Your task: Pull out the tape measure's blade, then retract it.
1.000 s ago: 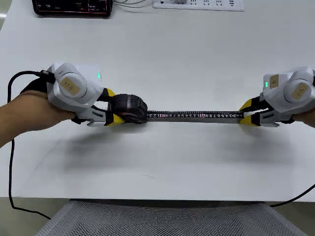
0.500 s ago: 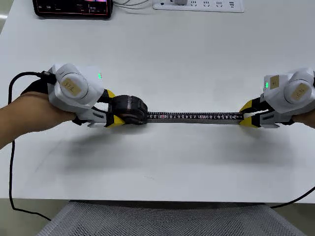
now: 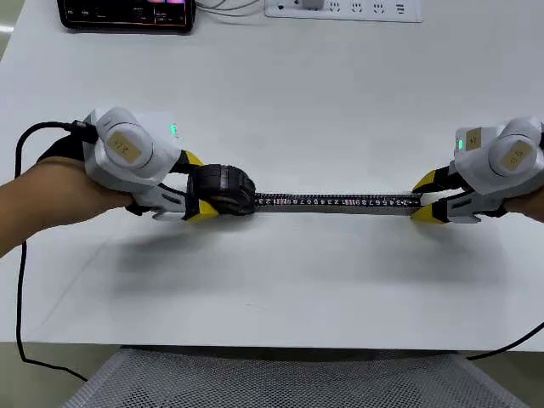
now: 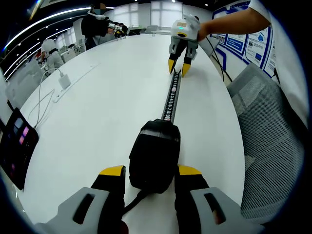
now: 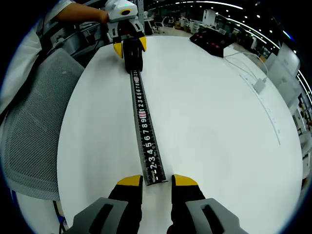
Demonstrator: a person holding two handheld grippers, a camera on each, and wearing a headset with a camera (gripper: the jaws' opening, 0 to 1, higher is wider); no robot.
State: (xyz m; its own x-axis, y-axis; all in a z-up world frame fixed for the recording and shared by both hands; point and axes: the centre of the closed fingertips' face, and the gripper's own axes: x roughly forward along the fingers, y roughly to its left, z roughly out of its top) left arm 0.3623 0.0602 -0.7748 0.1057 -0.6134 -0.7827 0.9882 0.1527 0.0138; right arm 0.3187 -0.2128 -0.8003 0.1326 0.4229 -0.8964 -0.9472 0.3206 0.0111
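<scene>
Head view: black tape measure (image 3: 221, 189), blade (image 3: 340, 201) extended

Left tongs (image 3: 197, 185) and right tongs (image 3: 422, 197): white bodies, yellow-tipped black jaws, green lights, tan stickers, black cables (image 3: 17, 255).

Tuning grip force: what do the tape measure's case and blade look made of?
Tape measure case: matte black, likely rubbery plastic; dull sheen, rounded moulded edges. Blade: thin flat dark strip with printed white numerals, probably coated steel, though the look alone can't confirm it.
</scene>
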